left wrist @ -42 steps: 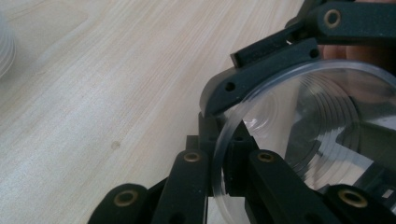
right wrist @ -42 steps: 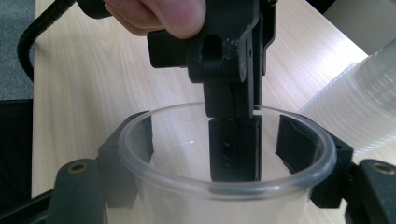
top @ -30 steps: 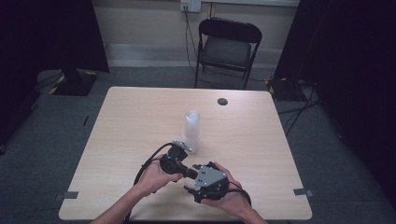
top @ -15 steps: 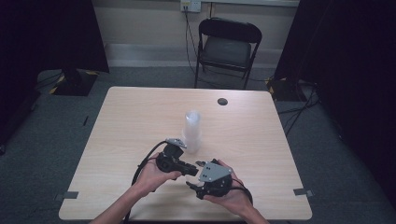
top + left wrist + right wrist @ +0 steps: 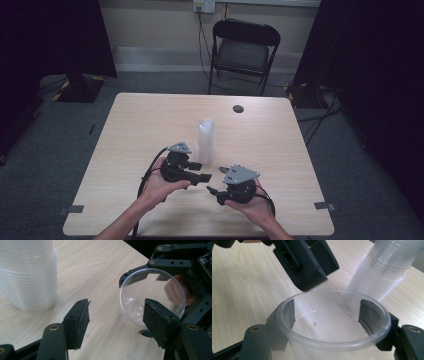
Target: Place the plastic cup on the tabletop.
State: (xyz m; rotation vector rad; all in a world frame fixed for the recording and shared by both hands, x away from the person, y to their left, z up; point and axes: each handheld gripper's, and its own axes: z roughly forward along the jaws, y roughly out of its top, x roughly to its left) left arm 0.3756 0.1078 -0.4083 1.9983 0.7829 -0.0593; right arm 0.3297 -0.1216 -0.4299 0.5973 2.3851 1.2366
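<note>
A tall stack of clear plastic cups (image 5: pixel 205 140) stands upright mid-table, also seen in the left gripper view (image 5: pixel 27 275) and the right gripper view (image 5: pixel 384 270). My right gripper (image 5: pixel 217 180) is shut on a single clear cup (image 5: pixel 332 322), one jaw on each side of its wall. That cup (image 5: pixel 152 297) lies on its side in the left gripper view, mouth toward the camera. My left gripper (image 5: pixel 117 320) is open just in front of it, with nothing between its jaws. In the high view the left gripper (image 5: pixel 200 171) sits right of its hand, beside the stack's base.
The wooden table (image 5: pixel 150 125) has a small black disc (image 5: pixel 238 108) near its far edge. A black folding chair (image 5: pixel 243 50) stands behind the table. Cables trail from both grippers toward the near edge.
The two grippers have drawn slightly apart: the right one, still holding the cup, shifted right, and the left one moved a little back toward the stack.
</note>
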